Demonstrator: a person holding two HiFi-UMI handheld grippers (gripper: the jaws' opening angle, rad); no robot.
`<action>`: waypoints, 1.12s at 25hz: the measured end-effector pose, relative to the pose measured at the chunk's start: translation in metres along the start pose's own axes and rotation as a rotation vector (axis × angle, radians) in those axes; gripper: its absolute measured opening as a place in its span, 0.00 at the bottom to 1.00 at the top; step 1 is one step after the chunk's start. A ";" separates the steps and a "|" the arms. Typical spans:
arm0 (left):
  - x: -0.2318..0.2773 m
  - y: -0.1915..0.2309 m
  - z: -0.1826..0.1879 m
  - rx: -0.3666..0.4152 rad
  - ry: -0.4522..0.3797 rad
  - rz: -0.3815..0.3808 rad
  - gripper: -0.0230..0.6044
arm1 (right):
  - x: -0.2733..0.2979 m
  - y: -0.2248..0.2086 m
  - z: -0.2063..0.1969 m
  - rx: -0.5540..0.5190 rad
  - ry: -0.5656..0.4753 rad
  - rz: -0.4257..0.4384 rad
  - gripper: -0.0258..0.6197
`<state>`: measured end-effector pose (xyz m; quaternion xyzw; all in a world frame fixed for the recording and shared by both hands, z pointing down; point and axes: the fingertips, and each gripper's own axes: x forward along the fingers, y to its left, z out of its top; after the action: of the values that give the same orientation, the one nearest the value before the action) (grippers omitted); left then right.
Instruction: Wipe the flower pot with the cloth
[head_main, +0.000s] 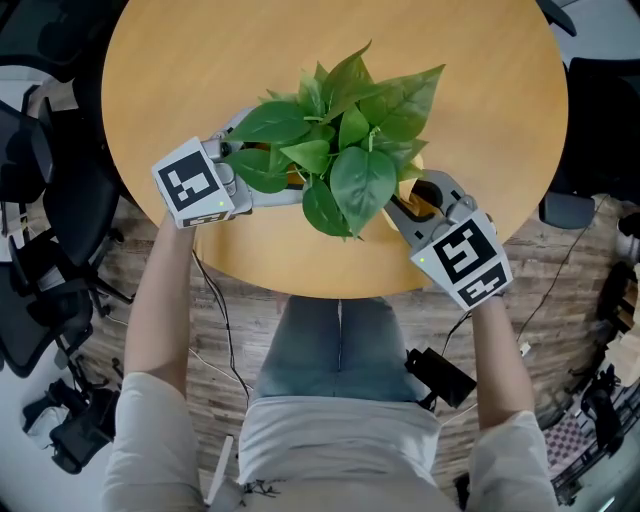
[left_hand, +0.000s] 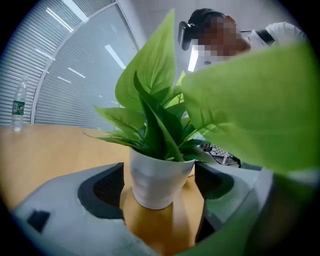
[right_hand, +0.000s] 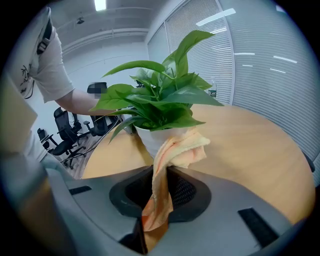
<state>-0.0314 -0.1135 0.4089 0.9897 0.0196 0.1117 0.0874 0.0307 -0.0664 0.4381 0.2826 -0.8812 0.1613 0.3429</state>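
Note:
A leafy green plant (head_main: 340, 140) stands in a white ribbed flower pot (left_hand: 157, 177) near the front of the round wooden table (head_main: 200, 60). In the head view the leaves hide the pot. My left gripper (head_main: 258, 165) reaches in from the left with its jaws wide apart. The pot sits between its fingertips, and a thin gap shows beside the left pad (left_hand: 107, 190). My right gripper (right_hand: 162, 195) comes in from the right, shut on a peach-orange cloth (right_hand: 170, 160). The cloth's bunched free end rests against the pot (right_hand: 150, 141) under the leaves.
A water bottle (left_hand: 17, 107) stands far back on the table. Black office chairs (head_main: 40, 200) crowd the floor to the left, and cables and a black box (head_main: 440, 375) lie on the floor under the table's front edge. A big leaf (left_hand: 255, 105) covers the left gripper view's right side.

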 end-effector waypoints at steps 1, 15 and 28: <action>0.000 -0.001 0.000 -0.003 -0.005 -0.006 0.75 | -0.001 0.000 0.000 0.003 -0.002 -0.003 0.13; 0.000 -0.001 -0.001 -0.013 -0.028 0.047 0.68 | 0.015 -0.029 0.012 -0.116 0.095 -0.085 0.13; 0.002 0.000 -0.002 -0.031 -0.030 0.123 0.67 | 0.013 -0.020 0.010 -0.090 0.097 -0.071 0.13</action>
<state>-0.0302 -0.1135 0.4109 0.9892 -0.0445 0.1021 0.0958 0.0303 -0.0924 0.4419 0.2899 -0.8594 0.1227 0.4028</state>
